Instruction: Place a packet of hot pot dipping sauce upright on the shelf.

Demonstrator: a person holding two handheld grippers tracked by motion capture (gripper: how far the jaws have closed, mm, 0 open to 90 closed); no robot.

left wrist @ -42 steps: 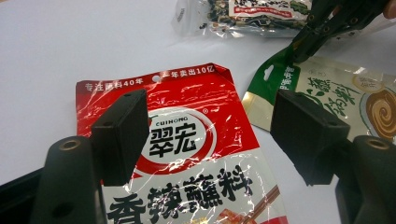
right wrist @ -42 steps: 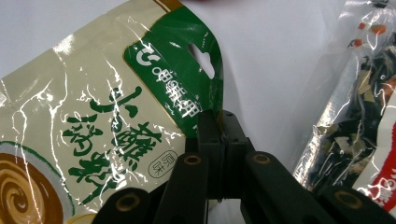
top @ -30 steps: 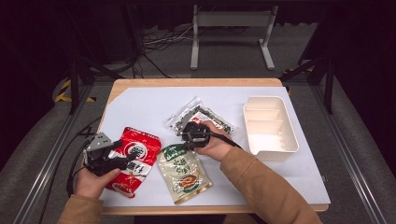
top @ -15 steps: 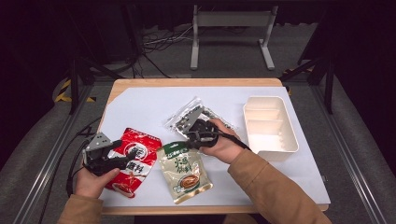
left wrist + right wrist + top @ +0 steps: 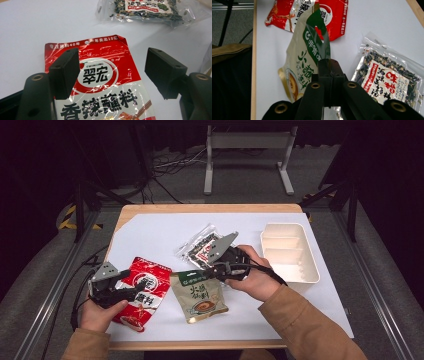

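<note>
A beige sauce packet with a green top (image 5: 200, 296) lies at the table's front middle. Its top edge is lifted, and my right gripper (image 5: 216, 269) is shut on it. In the right gripper view the jaws (image 5: 329, 63) pinch the green strip of this packet (image 5: 303, 58), which hangs tilted above the white sheet. A red packet (image 5: 146, 290) lies at the front left. My left gripper (image 5: 131, 289) hovers over it, open. In the left gripper view the pads (image 5: 65, 71) stand wide apart around the red packet (image 5: 105, 75) without touching it.
A clear packet of dark dried seaweed (image 5: 199, 247) lies behind the right gripper, also seen in the gripper views (image 5: 147, 10) (image 5: 387, 77). A white divided tray (image 5: 289, 251) stands at the right. A white sheet (image 5: 150, 232) covers the wooden table.
My right gripper has risen and drawn back toward the right, pulling up the green top edge of the beige packet. The left gripper and the red packet have stayed put.
</note>
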